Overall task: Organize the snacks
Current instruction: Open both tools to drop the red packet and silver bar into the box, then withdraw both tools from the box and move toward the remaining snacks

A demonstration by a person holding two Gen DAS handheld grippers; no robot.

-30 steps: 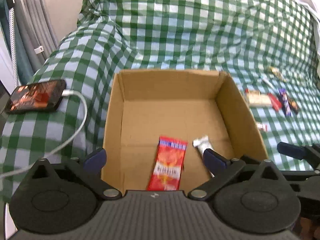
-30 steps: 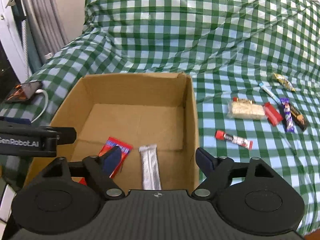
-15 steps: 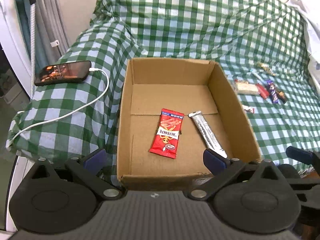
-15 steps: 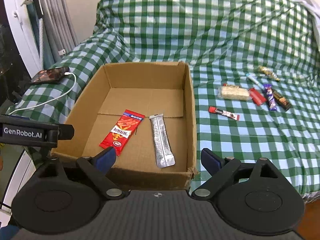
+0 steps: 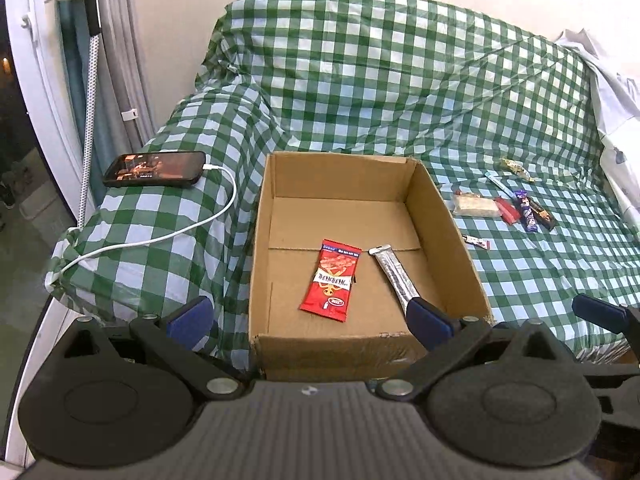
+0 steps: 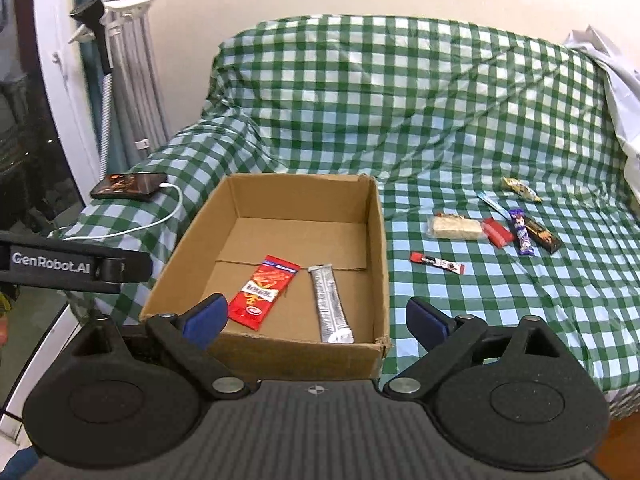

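Both spread and empty, and the right hand-held gripper [image 6: 316,320] sits nearer the red-and-black snack stick [image 6: 437,262], lying crosswise on the sofa cover ahead and right, just beside the cardboard box [image 6: 382,248], with the left hand-held gripper [image 5: 310,316] farther off.

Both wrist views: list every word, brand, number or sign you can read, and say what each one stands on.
"GenRobot.AI": white letters on the side of the left gripper, seen in the right wrist view.
Red packet in the cardboard box: print too blurred to read.
Silver packet: no readable print.
Snacks on the checked cloth, such as the small red bar: too small to read.
Phone screen: no readable text.
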